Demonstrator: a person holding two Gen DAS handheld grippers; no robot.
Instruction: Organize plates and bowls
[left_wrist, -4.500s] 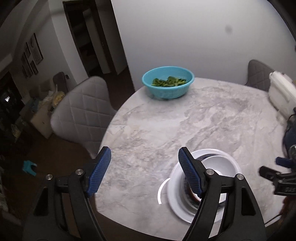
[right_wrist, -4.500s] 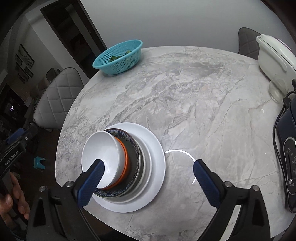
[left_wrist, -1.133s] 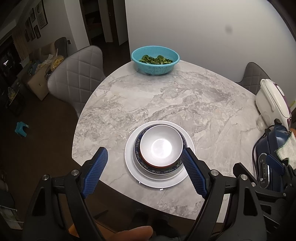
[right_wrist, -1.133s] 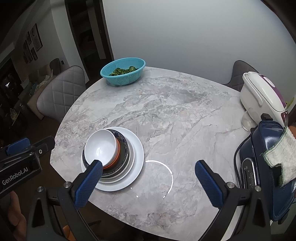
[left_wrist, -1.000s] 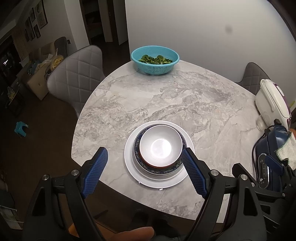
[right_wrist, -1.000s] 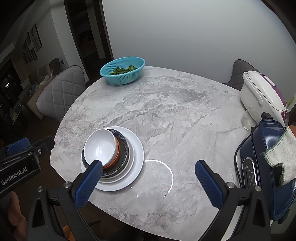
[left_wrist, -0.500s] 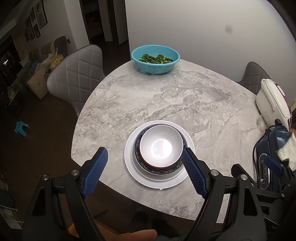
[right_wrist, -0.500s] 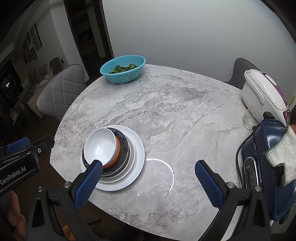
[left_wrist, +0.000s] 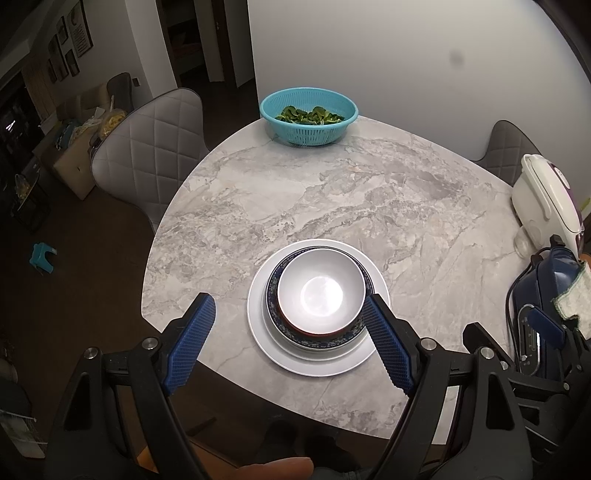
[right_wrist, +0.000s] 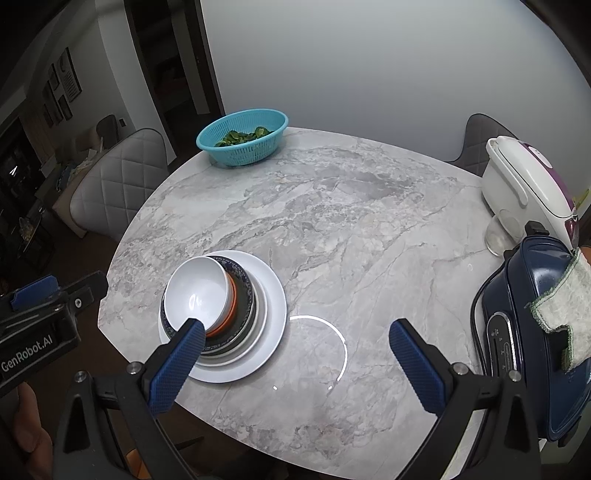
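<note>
A stack of dishes stands near the front edge of the round marble table (left_wrist: 332, 192). A white bowl (left_wrist: 320, 288) (right_wrist: 195, 291) tops it, over an orange-rimmed bowl (right_wrist: 231, 306), a blue-patterned plate (left_wrist: 351, 332) and a large white plate (left_wrist: 373, 362) (right_wrist: 273, 325). High above the stack my left gripper (left_wrist: 290, 341) hangs open and empty, its blue pads either side of it in view. To the right, my right gripper (right_wrist: 295, 363) is open too, over bare table, with its left pad overlapping the stack's edge in view.
A teal colander of greens (left_wrist: 308, 114) (right_wrist: 243, 136) sits at the table's far edge. A white rice cooker (right_wrist: 524, 188) and a dark blue appliance with a cloth (right_wrist: 535, 325) crowd the right side. Grey quilted chairs (left_wrist: 147, 147) stand at the left and back right.
Since several seconds ago both grippers have risen well above the table, away from the stack. Over the last second nothing has moved.
</note>
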